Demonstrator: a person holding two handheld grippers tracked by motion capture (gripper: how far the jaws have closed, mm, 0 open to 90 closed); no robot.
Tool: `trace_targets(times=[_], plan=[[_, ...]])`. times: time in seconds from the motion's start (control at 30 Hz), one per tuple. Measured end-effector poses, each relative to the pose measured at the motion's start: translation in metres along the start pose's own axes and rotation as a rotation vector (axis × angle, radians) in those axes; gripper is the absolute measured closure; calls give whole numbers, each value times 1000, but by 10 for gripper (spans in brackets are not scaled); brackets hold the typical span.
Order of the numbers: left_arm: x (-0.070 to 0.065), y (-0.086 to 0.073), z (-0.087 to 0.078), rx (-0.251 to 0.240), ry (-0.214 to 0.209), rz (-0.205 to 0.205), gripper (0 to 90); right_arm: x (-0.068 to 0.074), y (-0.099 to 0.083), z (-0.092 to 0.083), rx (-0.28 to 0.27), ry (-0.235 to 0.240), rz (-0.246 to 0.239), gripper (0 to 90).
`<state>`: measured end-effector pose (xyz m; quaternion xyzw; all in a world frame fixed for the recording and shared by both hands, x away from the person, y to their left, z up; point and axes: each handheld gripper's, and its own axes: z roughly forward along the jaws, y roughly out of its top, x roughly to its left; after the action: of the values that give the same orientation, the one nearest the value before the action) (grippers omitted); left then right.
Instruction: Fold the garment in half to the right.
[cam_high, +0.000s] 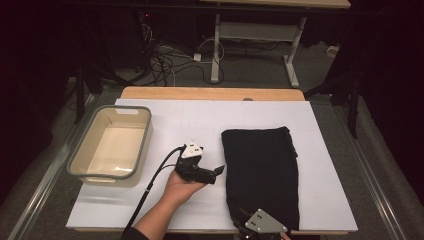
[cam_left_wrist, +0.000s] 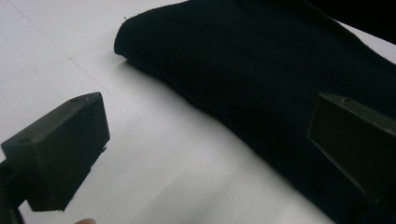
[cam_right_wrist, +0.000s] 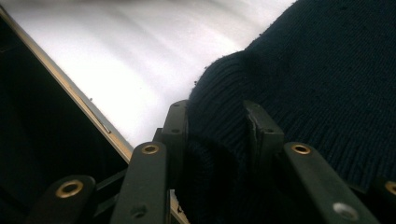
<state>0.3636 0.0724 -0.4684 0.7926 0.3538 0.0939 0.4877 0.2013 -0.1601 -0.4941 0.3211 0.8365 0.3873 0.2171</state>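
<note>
A: Two hand-held grippers in use. Left hand-held gripper (cam_high: 218, 170) lies level over the worktop (cam_high: 180, 117), forearm in from the bottom edge, jaws spread wide, empty, pointing at the black sweater (cam_high: 262, 170).

B: And the right?

A: Right hand-held gripper (cam_right_wrist: 217, 126) sits at the near edge, jaws clamped on the sweater's ribbed hem. Sweater lies flat, right half of the worktop.
</note>
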Motion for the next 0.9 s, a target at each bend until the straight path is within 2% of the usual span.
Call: trace_targets(times=[0.17,0.2,0.23,0.27,0.37,0.47,0.57,0.67,0.8,0.9], plan=[[1,12,22,25,-2,-8,0,0,0,0,0,0,0,666],[1,12,22,25,-2,-8,0,0,0,0,0,0,0,666],[1,17,31,32,-4,-17,0,0,0,0,0,-1,2,666],[1,17,31,32,-4,-17,0,0,0,0,0,-1,2,666],[2,27,47,54,6,-23,0,0,0,0,-3,0,0,665],[4,34,57,59,10,-44,11,0,0,0,-2,0,0,666],[6,42,67,64,23,-48,35,0,0,0,-3,0,-1,665],[10,47,78,84,34,-80,54,0,0,0,-4,-1,0,665],[17,50,94,134,69,-104,93,1,-1,0,-4,-3,2,665],[20,51,104,189,98,-118,109,0,-1,0,-6,-2,1,665]])
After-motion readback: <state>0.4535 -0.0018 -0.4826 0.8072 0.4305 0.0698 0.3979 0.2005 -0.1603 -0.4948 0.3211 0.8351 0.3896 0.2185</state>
